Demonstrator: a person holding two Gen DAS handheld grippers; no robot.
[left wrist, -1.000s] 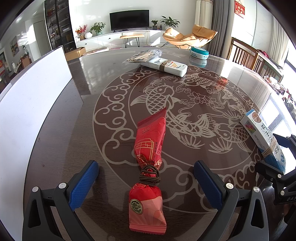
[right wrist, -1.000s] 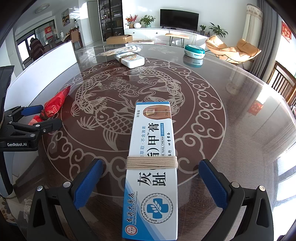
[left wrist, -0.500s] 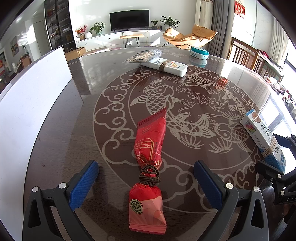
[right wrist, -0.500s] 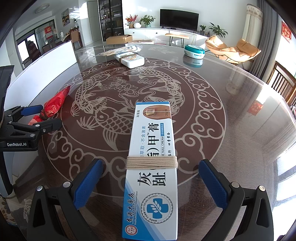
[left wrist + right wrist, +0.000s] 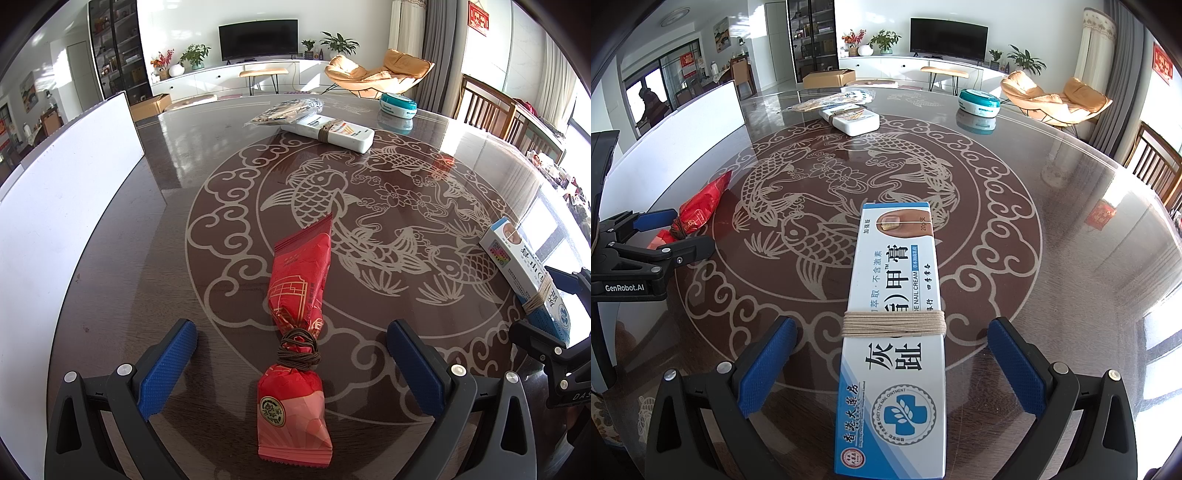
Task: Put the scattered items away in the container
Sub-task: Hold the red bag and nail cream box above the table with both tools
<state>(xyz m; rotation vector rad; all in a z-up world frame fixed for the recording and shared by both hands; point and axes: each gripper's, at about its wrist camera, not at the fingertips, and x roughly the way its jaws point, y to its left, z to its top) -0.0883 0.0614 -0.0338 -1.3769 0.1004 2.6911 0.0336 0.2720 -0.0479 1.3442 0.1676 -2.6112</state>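
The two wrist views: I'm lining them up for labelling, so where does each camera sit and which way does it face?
Left wrist: on the left gripper, looking forward across the table; open jaws flank the red packet; the right gripper shows at far right.
Right wrist: on the right gripper, facing the same way; open jaws flank the nail cream box; the left gripper shows at left.
Shared: both items, the white box and the teal tin.

Both hand-held grippers are held low over the dark patterned glass worktop (image 5: 207, 177). The left hand-held gripper (image 5: 291, 363) is spread wide, its blue ribbed pads (image 5: 168, 371) well apart. The right hand-held gripper (image 5: 892, 363) is likewise spread wide, blue pads (image 5: 1015, 363) apart. Nothing is clamped by either.
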